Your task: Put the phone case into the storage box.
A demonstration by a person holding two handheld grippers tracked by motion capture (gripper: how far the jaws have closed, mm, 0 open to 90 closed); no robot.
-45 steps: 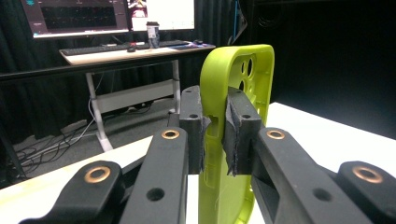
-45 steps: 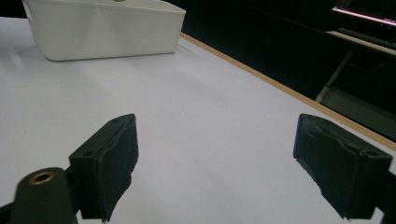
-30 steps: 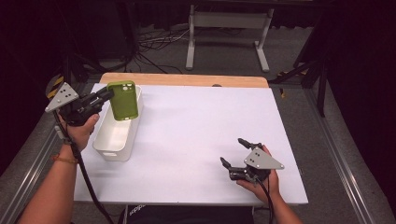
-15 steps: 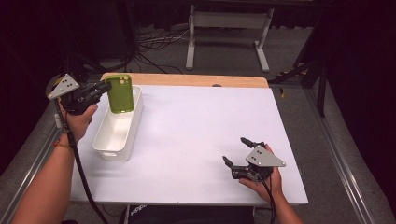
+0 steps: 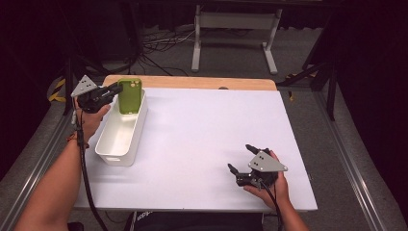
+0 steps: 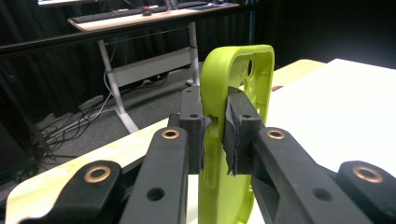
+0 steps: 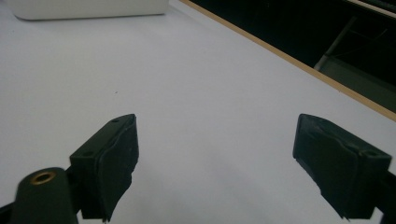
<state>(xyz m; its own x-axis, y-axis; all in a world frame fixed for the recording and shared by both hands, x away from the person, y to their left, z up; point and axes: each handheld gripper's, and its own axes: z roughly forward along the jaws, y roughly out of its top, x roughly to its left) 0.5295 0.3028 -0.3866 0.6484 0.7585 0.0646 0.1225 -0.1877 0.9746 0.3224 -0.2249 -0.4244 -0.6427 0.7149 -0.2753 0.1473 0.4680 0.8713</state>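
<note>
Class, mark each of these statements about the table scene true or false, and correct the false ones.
1. The left gripper clamps a green phone case. True.
2. The right gripper holds the white bin. False: its jaws stand open and hold nothing.
3. The phone case lies flat on the table. False: it is held upright above the bin's far end.
4. The bin stands on the table's left side. True.

The left gripper (image 5: 117, 88), clamped on the lime-green plastic phone case (image 5: 130, 96), has moved toward the far end of the long white plastic bin (image 5: 111, 152). The case, earlier held above the bin's middle, now hangs upright at its far end and sits lower, its bottom edge at the bin's rim.
</note>
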